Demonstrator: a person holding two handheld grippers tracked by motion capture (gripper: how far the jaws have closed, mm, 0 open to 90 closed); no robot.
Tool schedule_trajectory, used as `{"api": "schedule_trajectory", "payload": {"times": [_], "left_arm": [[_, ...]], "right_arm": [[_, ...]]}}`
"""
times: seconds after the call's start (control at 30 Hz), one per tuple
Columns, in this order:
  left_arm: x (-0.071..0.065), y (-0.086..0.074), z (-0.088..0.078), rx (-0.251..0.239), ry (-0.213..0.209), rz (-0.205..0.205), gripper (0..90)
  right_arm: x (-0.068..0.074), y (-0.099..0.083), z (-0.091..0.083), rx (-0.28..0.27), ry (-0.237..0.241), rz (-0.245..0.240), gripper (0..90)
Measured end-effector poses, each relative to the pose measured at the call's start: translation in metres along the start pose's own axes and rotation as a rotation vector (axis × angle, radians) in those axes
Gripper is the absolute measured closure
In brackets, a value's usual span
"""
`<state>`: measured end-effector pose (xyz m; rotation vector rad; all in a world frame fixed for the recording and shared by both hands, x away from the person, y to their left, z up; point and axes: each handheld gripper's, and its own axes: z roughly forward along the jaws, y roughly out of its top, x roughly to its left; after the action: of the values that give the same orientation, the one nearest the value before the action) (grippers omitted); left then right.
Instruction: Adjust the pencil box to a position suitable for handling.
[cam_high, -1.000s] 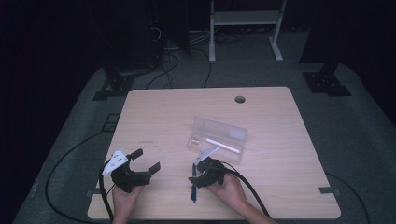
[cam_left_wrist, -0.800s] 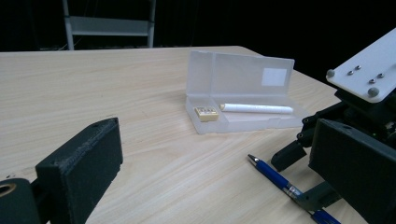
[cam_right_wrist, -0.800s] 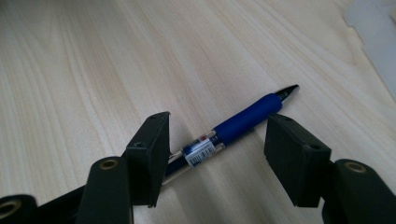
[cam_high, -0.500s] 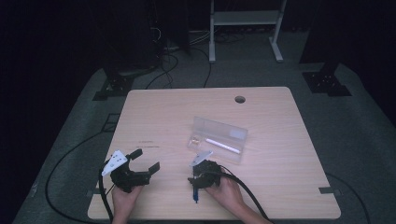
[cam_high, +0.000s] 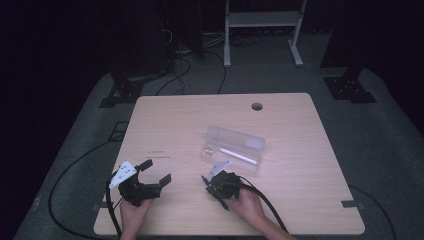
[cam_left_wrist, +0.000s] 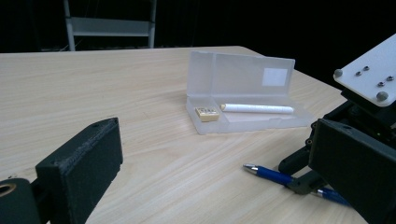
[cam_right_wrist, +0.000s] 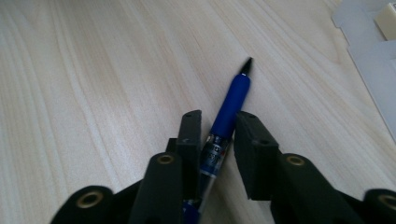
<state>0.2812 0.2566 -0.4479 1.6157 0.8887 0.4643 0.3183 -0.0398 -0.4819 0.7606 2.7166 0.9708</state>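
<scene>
We see the wooden table (cam_high: 175, 125) from above, with our two hands coming in from six o'clock; the left gripper (cam_high: 156, 172) sits at about seven o'clock of the tabletop, its jaws spread wide with nothing between them, the grey plate on top of it tilted toward ten o'clock. In the left gripper view those same black jaws stand far apart over bare wood.

The right gripper (cam_high: 210, 181) lies near six o'clock of the table, just below the clear case (cam_high: 240, 140); its jaws have just been closing — they now stand narrow around the blue pen (cam_right_wrist: 229, 109), which lies flat on the wood. In the right gripper view the pen runs up between the two jaws, its dark tip pointing toward one o'clock; the left jaw lies against the barrel, while a thin gap seems to remain on the other side, so we cannot tell whether the pads truly press on it yet.

The case lies open near the middle of the table, at about twelve o'clock from the right gripper, lid raised at the back; inside it lie a white stick (cam_left_wrist: 258, 108) along the tray and a small tan block (cam_left_wrist: 207, 113) at its left end — the two apart from each other. The pen is outside the case, well short of it.
</scene>
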Motion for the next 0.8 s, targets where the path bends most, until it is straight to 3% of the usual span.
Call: {"api": "schedule_trajectory", "payload": {"times": [0.13, 0.4, 0.8], "left_arm": [[-0.0004, 0.0001, 0.0002, 0.002, -0.001, 0.001, 1.7], [0.0001, -0.0001, 0.0, 0.0, 0.001, 0.001, 1.7], [0.0003, 0.0001, -0.0005, -0.002, 0.003, 0.003, 1.7]], "right_arm": [[-0.0014, -0.0009, -0.0007, -0.001, 0.01, -0.012, 77.8], [-0.0074, -0.0011, -0.001, -0.003, 0.045, -0.014, 79.2], [-0.0036, 0.0012, -0.0096, -0.014, 0.089, -0.033, 79.3]]}}
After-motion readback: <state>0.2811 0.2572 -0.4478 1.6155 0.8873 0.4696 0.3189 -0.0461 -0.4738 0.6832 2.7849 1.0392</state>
